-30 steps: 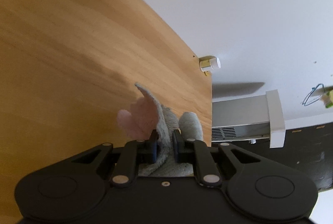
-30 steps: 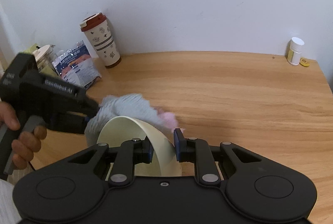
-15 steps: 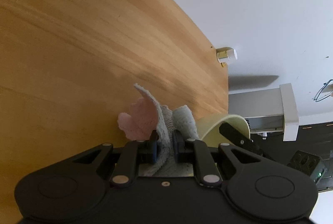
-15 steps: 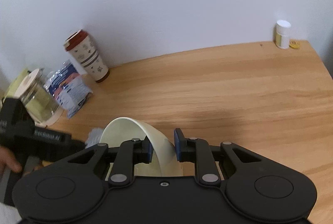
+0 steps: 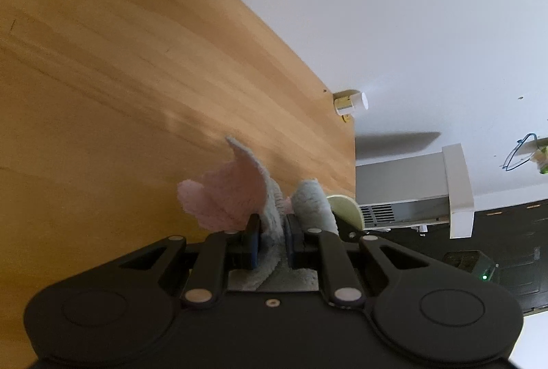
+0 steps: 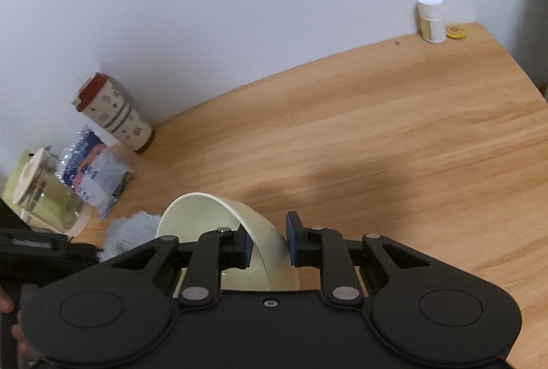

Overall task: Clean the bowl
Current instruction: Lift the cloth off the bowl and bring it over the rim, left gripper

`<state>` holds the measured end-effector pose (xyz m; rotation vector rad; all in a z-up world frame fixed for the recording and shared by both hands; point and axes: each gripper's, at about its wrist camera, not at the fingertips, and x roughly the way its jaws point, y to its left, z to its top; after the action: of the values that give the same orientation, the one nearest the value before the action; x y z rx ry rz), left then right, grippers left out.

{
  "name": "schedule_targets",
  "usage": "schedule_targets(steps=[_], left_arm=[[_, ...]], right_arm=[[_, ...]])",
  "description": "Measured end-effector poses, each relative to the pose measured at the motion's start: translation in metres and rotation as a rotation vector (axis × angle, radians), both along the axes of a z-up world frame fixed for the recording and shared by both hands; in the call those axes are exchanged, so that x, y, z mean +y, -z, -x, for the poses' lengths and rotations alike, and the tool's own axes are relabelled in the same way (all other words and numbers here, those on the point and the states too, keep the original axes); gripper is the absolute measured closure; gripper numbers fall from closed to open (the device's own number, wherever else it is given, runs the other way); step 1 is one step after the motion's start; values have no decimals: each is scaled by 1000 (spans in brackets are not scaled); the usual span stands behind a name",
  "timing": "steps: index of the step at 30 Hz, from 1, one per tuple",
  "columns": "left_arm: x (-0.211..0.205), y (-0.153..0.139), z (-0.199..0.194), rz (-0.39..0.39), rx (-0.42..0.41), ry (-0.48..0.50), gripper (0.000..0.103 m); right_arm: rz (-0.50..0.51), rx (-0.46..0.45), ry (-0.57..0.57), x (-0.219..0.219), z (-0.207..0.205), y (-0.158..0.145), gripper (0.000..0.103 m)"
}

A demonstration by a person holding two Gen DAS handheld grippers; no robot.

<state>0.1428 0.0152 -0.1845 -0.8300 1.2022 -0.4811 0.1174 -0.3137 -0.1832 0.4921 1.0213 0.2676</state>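
The left claw pinches the fluffy grey-and-pink cloth, now withdrawn beside the bowl; the right claw clamps the cream plastic bowl's wall; another wipe seems due.

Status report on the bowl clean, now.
Left hand-held gripper shut on cloth. Right hand-held gripper shut on bowl wall, bowl tilted. Cloth beside bowl, nothing in the way.
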Motion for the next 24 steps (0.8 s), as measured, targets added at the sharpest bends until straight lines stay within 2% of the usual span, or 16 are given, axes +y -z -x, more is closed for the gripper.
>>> schedule_targets(steps=[14, 24], left_arm=[[0, -11, 0, 29, -30, -27, 90], [3, -16, 2, 53, -30, -46, 90]], right_arm=[[-74, 99, 63, -8, -2, 27, 81], [-63, 123, 49, -4, -2, 33, 81]])
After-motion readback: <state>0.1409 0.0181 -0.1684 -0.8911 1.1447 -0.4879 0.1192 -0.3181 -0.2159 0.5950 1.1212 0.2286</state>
